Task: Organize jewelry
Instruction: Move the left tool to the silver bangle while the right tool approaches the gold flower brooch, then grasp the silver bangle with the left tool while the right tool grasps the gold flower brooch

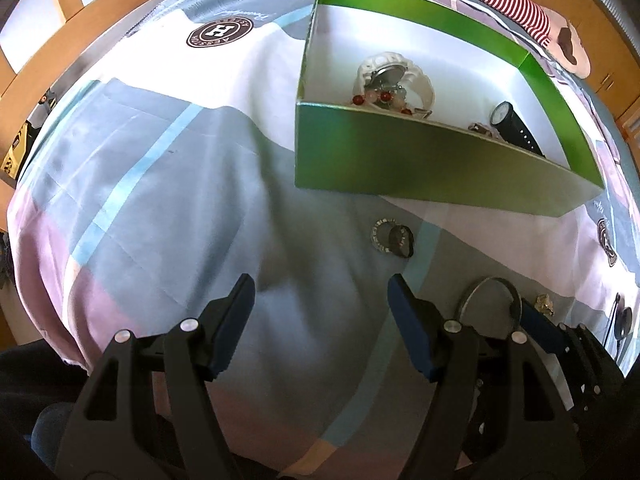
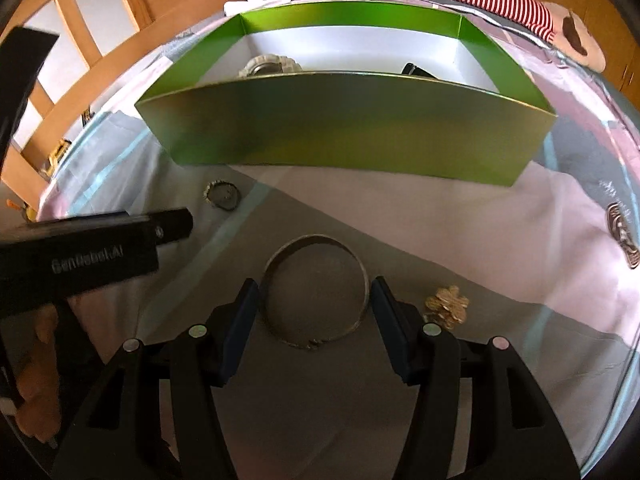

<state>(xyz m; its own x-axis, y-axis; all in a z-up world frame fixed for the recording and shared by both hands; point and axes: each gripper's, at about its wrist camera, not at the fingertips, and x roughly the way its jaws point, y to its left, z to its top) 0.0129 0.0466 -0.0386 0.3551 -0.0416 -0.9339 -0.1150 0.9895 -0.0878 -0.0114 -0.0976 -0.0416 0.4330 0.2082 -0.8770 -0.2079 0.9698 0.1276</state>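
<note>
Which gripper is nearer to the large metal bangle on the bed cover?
Right. The right gripper is open with the bangle between its fingers; the left gripper is open beside it, apart.

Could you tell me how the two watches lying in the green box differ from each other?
The white watch has a chunky pale case and strap curled in a loop, while the black watch is slim and dark with its strap stretched out straight. The white watch sits towards the left of the green box with red beads against it; the black watch lies at the right end. Both rest on the box's white floor.
</note>
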